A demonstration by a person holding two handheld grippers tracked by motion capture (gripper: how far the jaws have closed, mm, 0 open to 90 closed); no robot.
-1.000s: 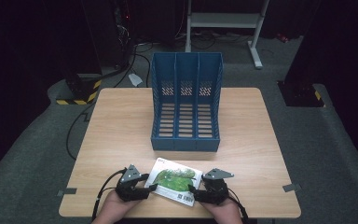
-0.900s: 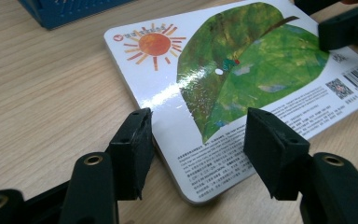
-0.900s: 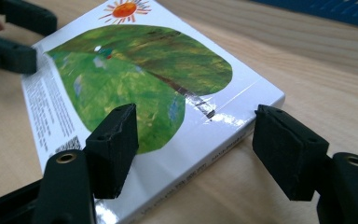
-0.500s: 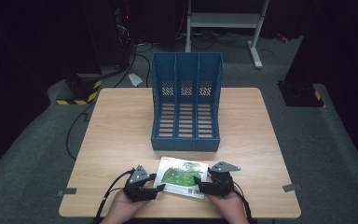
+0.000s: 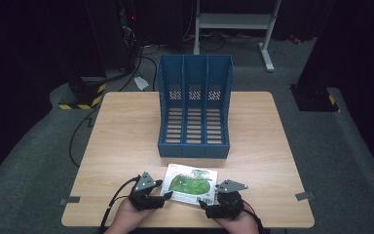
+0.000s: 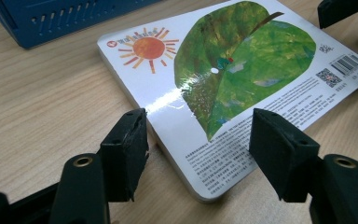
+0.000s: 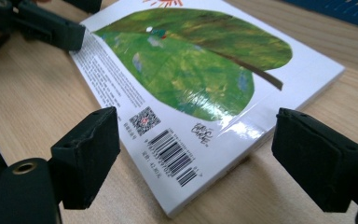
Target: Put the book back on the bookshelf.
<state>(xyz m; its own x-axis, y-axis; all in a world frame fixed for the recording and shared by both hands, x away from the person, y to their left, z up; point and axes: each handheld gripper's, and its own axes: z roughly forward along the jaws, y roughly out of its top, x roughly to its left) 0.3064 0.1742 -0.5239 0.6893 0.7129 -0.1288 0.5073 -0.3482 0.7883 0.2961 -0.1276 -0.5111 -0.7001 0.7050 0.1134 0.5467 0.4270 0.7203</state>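
One book [image 5: 191, 183] lies flat on the wooden bench [image 5: 126, 136], at the near edge, just in front of the blue file rack [image 5: 195, 107], which has three compartments and stands alone toward the far middle. The book's cover faces up: a large green leaf on white, with an orange sun at one corner. Print runs along one edge in small lines too fine to read. There is one barcode with digits under it, two small QR codes, and a handwritten-style signature beside the leaf, none of them clear enough to spell out.

Two claws flank the book. The left claw [image 5: 161, 191] sits at the book's near left corner; in the left gripper view its jaws stand spread over that corner [image 6: 200, 140], pads clear of the cover, having just been opening. The right claw [image 5: 209, 202] is at the near right corner; in the right gripper view its jaws are spread wide to either side of the barcode corner [image 7: 191, 154], not pressing on it, and they too have just been opening. The book rests on the bench, held by neither.
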